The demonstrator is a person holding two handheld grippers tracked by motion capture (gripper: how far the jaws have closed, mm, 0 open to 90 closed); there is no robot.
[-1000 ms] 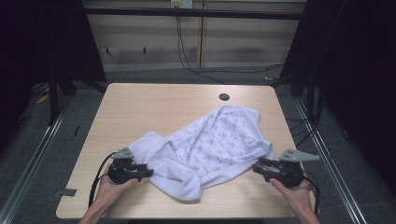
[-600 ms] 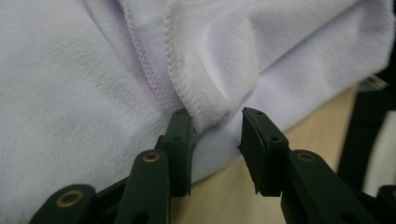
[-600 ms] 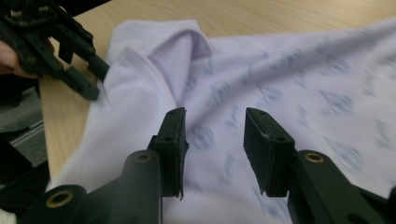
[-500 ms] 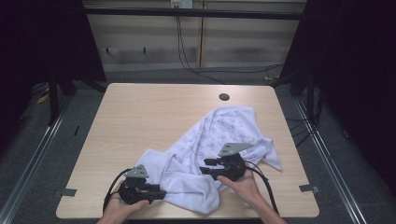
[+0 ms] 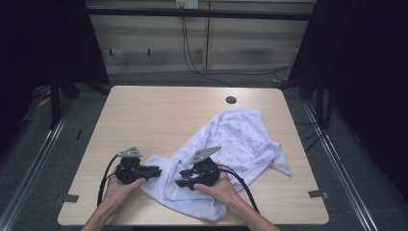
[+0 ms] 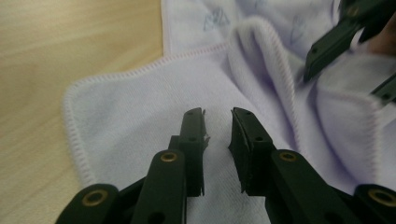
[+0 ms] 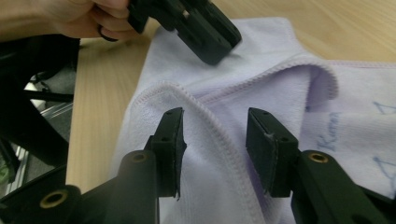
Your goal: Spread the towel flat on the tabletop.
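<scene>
Both forearms enter from the bottom edge of the high view, hands low and close together near the lower centre of the frame. Left gripper point(image 5: 155, 172) lies level, pointing right toward the cloth's near-left edge. Right gripper point(image 5: 183, 181) lies on top of the cloth, pointing left, so the two face each other, tips near but apart.

One cloth point(image 5: 231, 149) (white-lilac, small printed marks, stitched hem), crumpled, running from lower centre up toward the right of the wooden surface point(image 5: 159, 115).

Left gripper view: jaws a narrow gap apart, having just been closing, hovering over a flat corner of cloth point(image 6: 121, 116); nothing pinched between them, so open. The other gripper's tips sit at upper right.

Right gripper view: jaws wider, having just been opening, straddling a raised hemmed fold of cloth point(image 7: 205, 116); pads don't press it. Left hand point(image 7: 70, 18) at upper left.

Count: two grippers, two hands, one cloth, one dark round hole point(image 5: 231, 100) in the surface.
</scene>
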